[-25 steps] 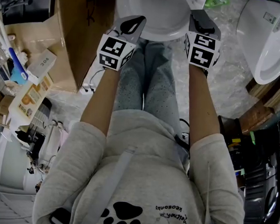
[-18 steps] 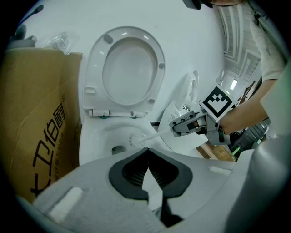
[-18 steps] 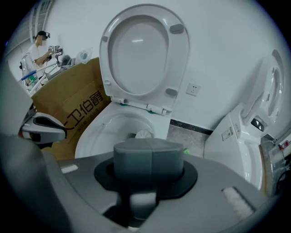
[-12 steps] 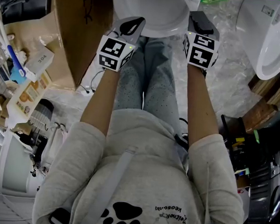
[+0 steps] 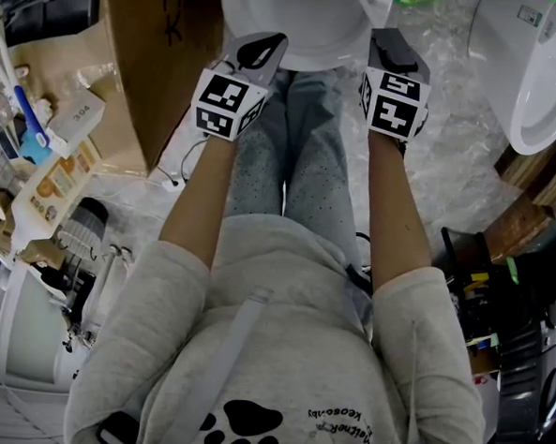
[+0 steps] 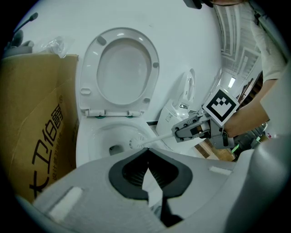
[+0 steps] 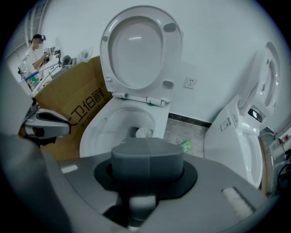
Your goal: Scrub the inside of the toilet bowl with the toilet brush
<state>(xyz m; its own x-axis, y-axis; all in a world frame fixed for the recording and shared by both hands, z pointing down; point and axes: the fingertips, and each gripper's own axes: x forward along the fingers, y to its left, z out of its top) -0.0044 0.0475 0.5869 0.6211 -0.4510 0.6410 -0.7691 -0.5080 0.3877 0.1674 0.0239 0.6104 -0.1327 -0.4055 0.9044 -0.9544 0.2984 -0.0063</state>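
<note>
The white toilet bowl stands in front of the person's knees with its seat and lid raised. My right gripper hovers over the bowl's right rim, shut on the handle of the toilet brush. In the left gripper view the brush's white head is down inside the bowl, and its thin handle runs up to the right gripper. The brush head also shows in the right gripper view. My left gripper is at the bowl's left rim, its jaws shut with nothing between them.
A tall cardboard box stands against the toilet's left side. A second white toilet with its lid up is at the right, crinkled plastic sheeting on the floor between. Cluttered shelves and boxes are at the left, and a person stands far behind.
Both grippers hold nearly the same place; the right gripper has crept slightly up and left along the bowl rim. The head view has shifted a little.
</note>
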